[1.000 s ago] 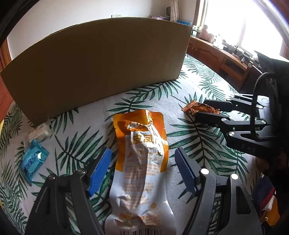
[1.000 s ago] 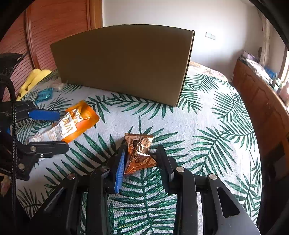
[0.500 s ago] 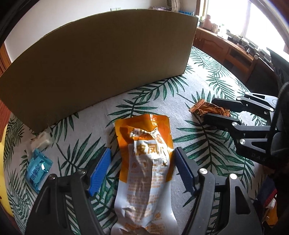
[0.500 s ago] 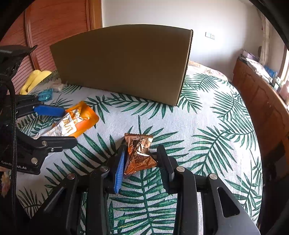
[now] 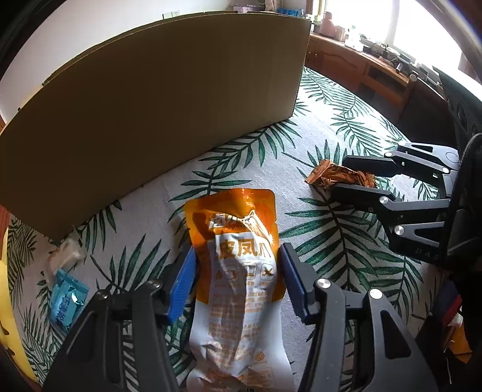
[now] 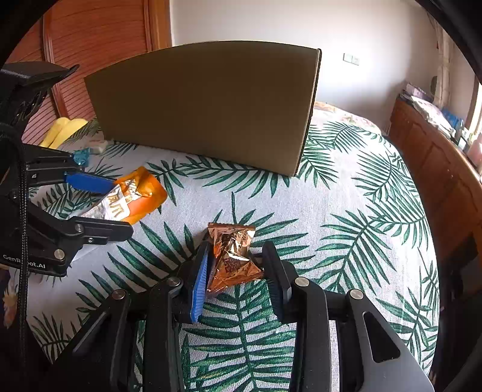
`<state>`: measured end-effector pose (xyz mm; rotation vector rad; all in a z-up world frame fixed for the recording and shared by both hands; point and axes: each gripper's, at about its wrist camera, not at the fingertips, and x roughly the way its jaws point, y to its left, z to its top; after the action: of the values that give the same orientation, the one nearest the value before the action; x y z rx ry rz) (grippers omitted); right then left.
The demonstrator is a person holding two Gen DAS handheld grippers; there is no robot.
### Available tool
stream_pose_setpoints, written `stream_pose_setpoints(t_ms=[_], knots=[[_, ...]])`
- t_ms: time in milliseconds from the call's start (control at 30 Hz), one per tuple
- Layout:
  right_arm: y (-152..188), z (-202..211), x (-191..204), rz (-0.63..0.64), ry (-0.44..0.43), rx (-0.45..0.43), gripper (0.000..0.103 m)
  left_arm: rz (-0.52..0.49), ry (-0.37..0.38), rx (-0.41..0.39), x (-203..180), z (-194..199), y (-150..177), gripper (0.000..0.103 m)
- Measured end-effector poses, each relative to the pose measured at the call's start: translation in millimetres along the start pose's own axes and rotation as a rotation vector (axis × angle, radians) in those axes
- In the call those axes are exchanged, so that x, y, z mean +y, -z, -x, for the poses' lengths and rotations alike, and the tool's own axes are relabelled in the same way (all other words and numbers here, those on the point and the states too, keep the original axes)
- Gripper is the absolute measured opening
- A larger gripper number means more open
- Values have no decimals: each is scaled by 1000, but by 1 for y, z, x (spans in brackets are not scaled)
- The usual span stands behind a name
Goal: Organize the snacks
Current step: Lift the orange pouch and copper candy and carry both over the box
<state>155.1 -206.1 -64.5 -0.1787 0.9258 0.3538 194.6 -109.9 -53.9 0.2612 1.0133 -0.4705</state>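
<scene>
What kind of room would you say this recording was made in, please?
Most likely a room in a home, perhaps a bedroom. The snacks lie on a palm-leaf printed cloth that seems to cover a bed; wooden cabinets line one wall beneath a bright window, and slatted wooden doors stand behind.

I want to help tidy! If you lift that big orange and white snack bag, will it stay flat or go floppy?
Probably floppy: the orange and white snack bag is thin, wrinkled film. It is long, so the ungripped end would likely droop. The left gripper is closing on its sides, which may crumple and slip.
</scene>
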Motion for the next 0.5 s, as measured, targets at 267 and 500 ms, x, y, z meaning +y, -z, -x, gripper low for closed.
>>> stream_pose_setpoints(t_ms=[267, 500], knots=[[0, 0, 1, 4, 4, -1, 33, 19, -26, -57, 0, 14, 12, 53], [1, 2, 3, 12, -3, -8, 24, 41, -24, -127, 4, 36, 14, 53]])
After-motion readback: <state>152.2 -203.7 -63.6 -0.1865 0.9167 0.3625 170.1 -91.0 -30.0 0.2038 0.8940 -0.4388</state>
